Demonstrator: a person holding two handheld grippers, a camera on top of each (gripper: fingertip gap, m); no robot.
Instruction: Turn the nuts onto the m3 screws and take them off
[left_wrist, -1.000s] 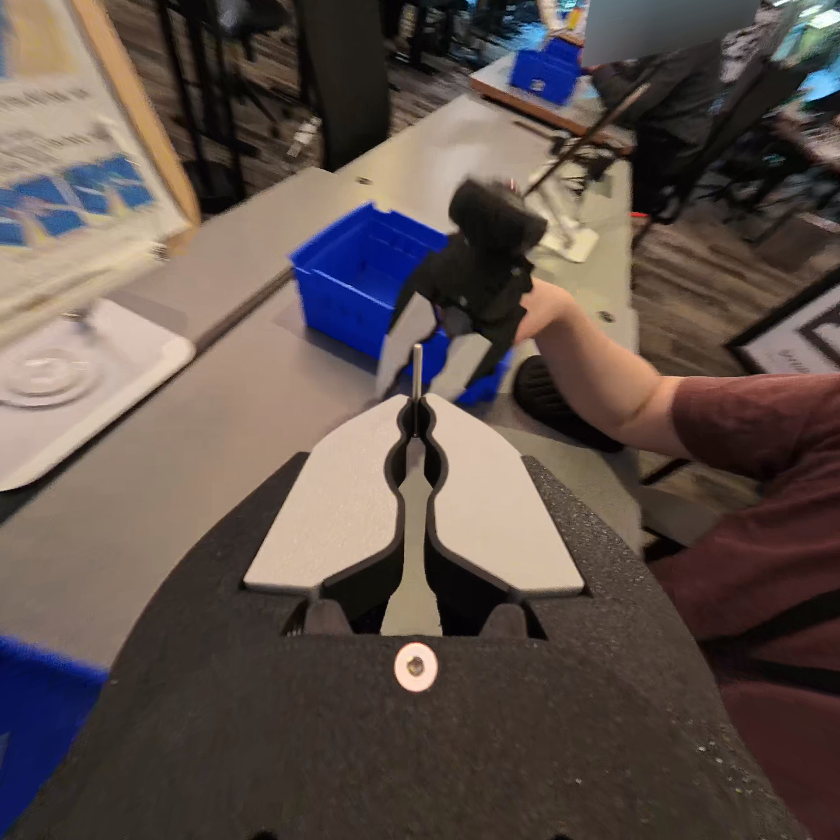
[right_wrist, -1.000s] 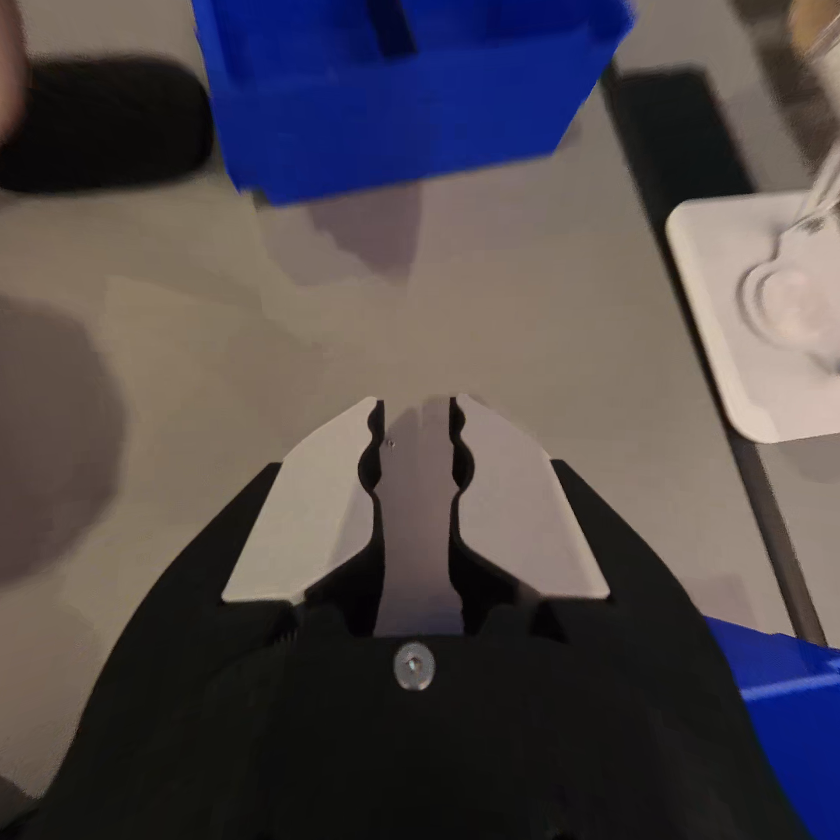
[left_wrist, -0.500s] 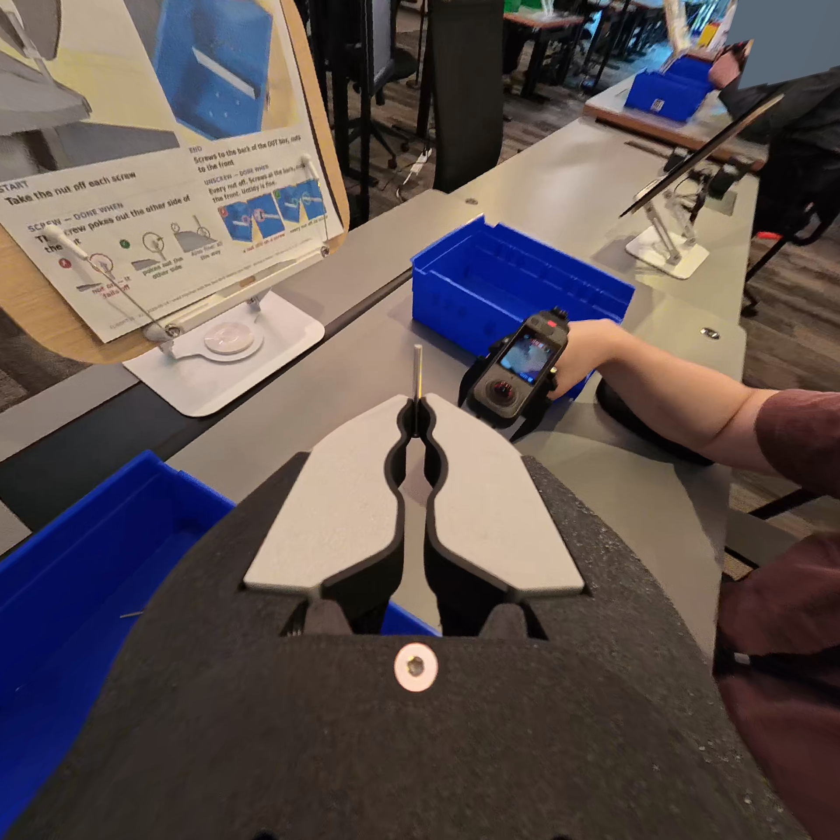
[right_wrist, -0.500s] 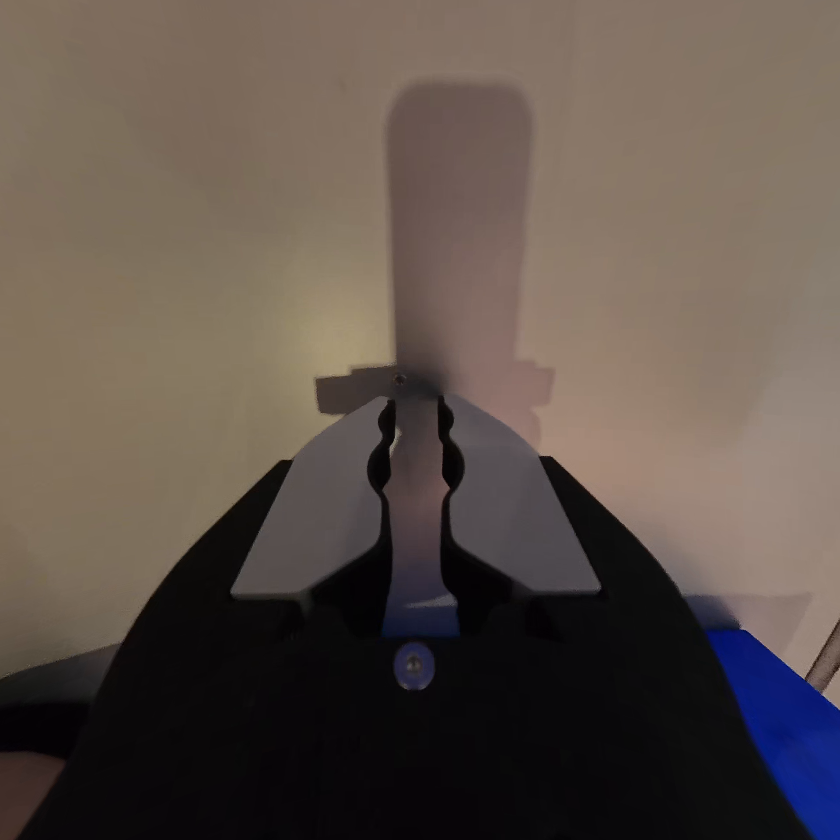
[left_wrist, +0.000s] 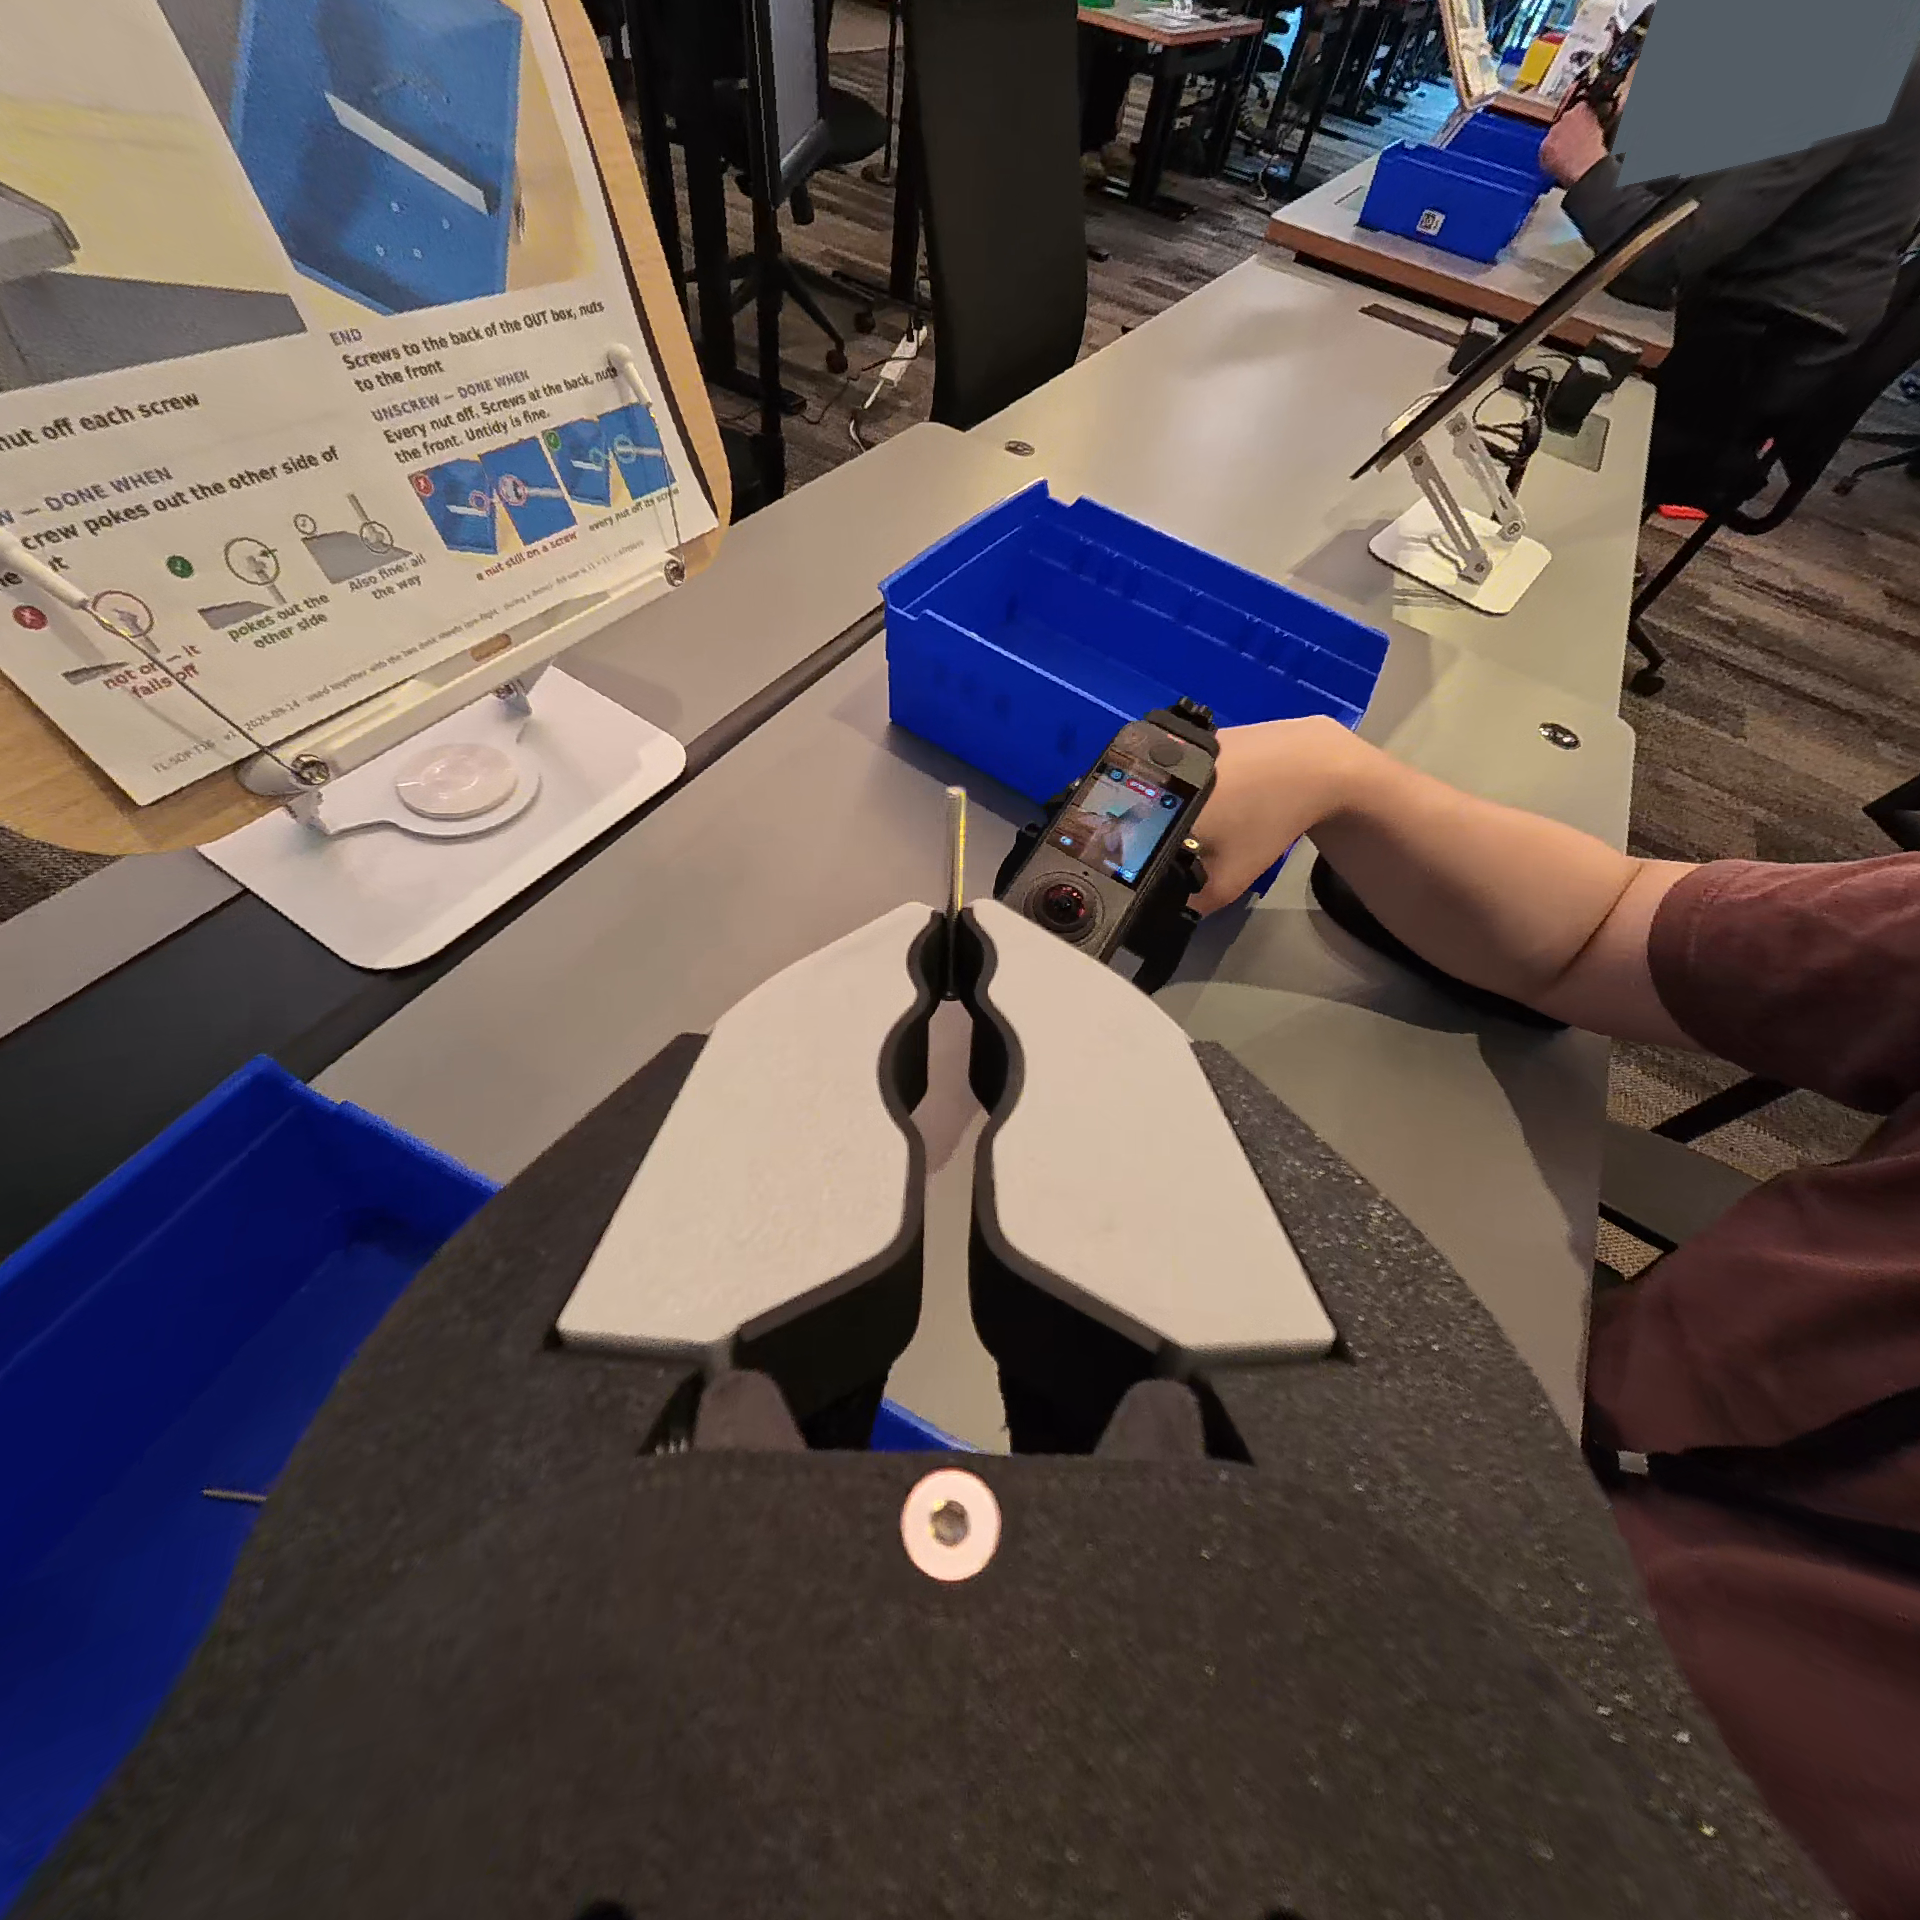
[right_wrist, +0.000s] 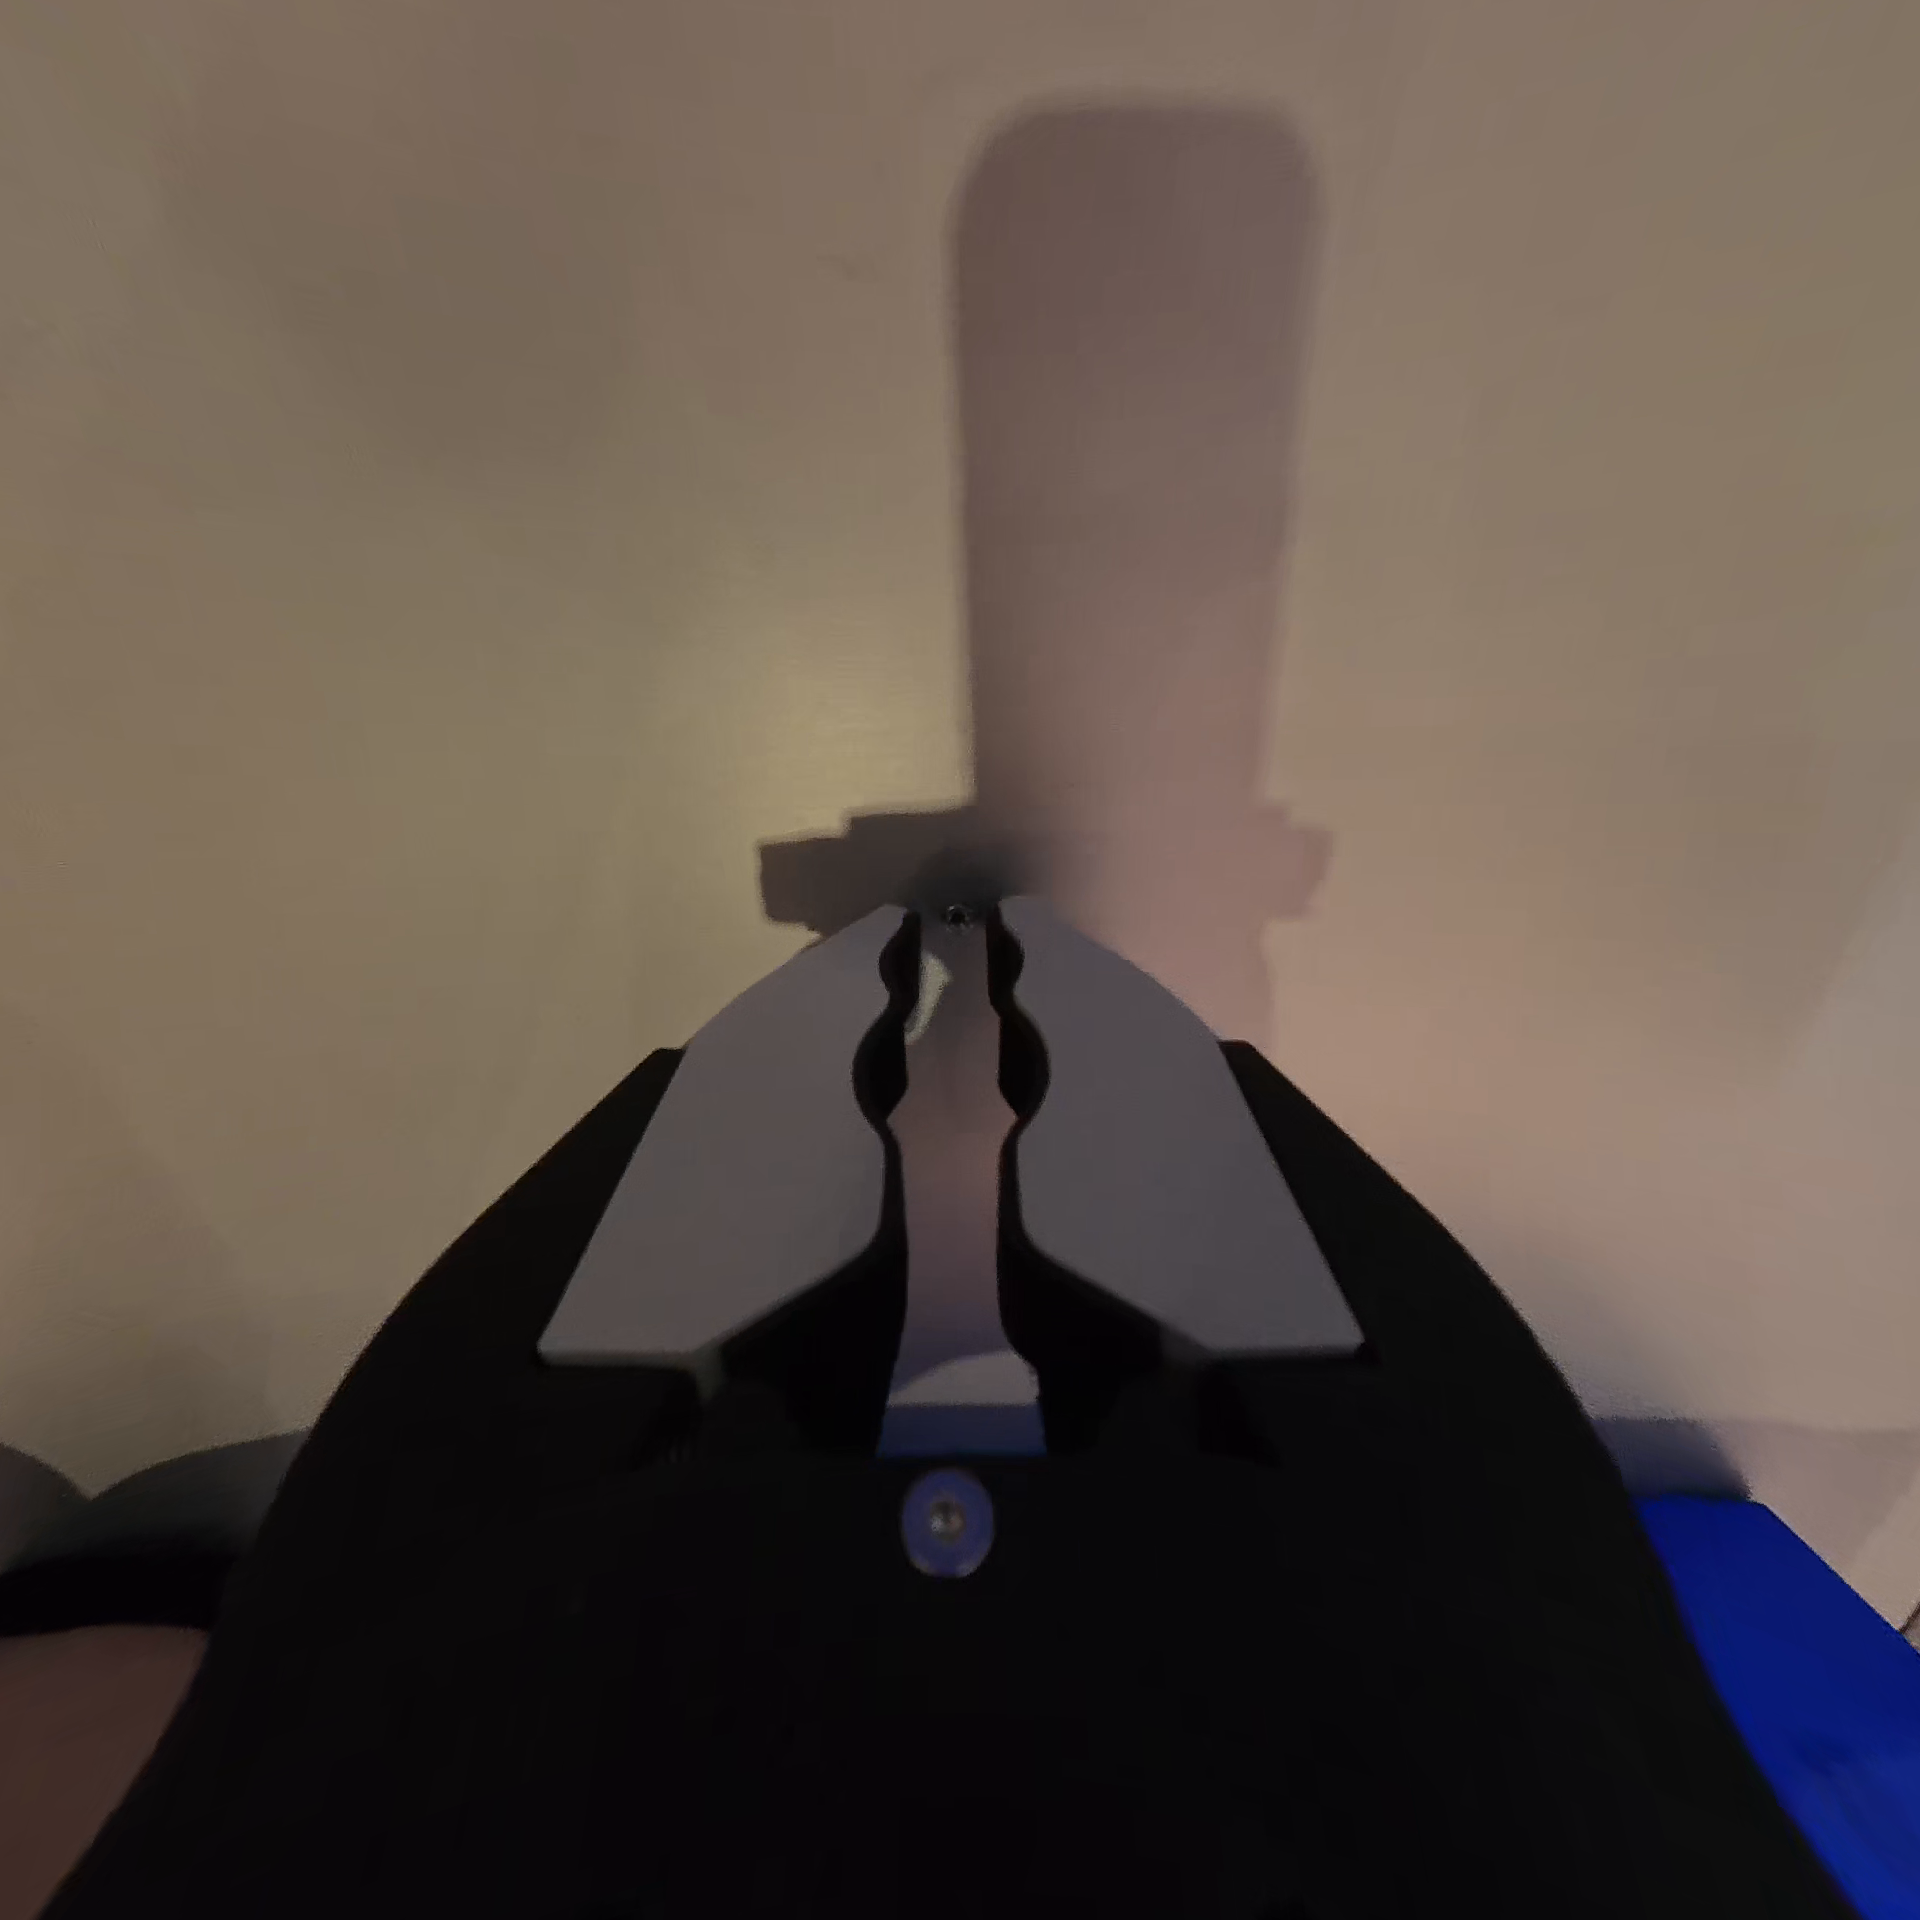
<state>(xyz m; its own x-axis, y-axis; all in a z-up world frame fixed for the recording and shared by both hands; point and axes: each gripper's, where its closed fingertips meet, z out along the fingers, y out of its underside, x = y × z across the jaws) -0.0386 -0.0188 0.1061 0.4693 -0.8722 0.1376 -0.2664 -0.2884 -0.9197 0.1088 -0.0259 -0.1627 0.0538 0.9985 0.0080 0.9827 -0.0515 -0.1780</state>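
In the left wrist view my left gripper (left_wrist: 951, 914) is shut on a thin m3 screw (left_wrist: 954, 847), which stands up past the fingertips over the grey table (left_wrist: 675, 935). The right gripper's camera body (left_wrist: 1117, 847) shows just right of the screw, held by a hand, pointing down at the table; its fingers are hidden there. In the right wrist view my right gripper (right_wrist: 951, 916) points straight at the table, its jaws a narrow gap apart. A small dark nut (right_wrist: 954, 916) lies on the table between the tips.
A blue bin (left_wrist: 1132, 634) stands behind the right gripper. A second blue bin (left_wrist: 156, 1351) at lower left holds a loose screw (left_wrist: 234, 1496). An instruction board on a white stand (left_wrist: 447, 821) is at the left. A black pad (left_wrist: 1382, 935) lies under the forearm. The left gripper's tips are roughly 30 cm from the right gripper's.
My right gripper swung from facing the far blue bin down to the table, then narrowed its jaws around the nut. My left gripper turned left and steadied, still holding the screw.
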